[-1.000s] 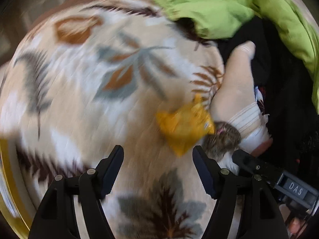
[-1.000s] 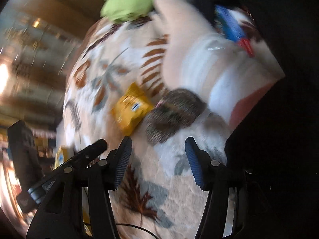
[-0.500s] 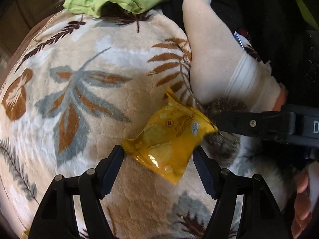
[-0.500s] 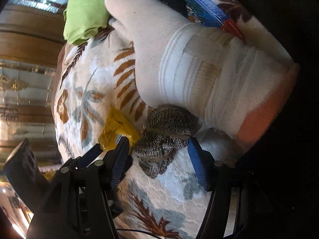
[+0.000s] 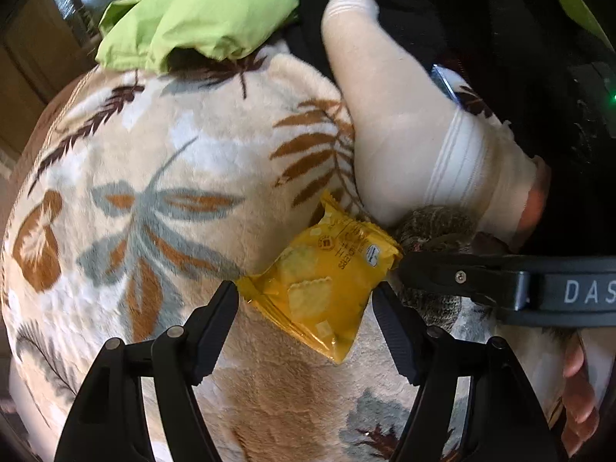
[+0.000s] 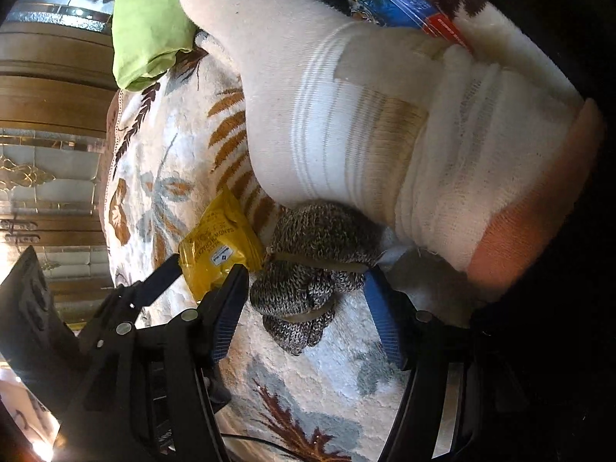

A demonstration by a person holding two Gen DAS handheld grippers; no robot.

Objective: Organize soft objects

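Observation:
A yellow snack packet (image 5: 327,281) lies on a leaf-patterned blanket (image 5: 184,161). My left gripper (image 5: 304,300) is open with its fingers on either side of the packet. Beside it lies a rolled grey knitted sock (image 6: 312,269), tied with bands. My right gripper (image 6: 304,288) is open and straddles the grey sock; the packet (image 6: 215,254) shows at its left finger. A large white sock (image 5: 415,131) lies just beyond both; it also shows in the right wrist view (image 6: 346,107). The right gripper's finger (image 5: 462,273) crosses the left wrist view over the grey sock (image 5: 435,227).
A green cloth (image 5: 204,11) lies at the blanket's far end, also in the right wrist view (image 6: 146,19). Dark fabric (image 5: 481,19) fills the right side. A blue and red packet (image 6: 400,4) lies behind the white sock. Wooden furniture (image 6: 50,88) stands to the left.
Both grippers have moved in closer. The left one now brackets the yellow packet and the right one now brackets the grey sock. Neither has closed.

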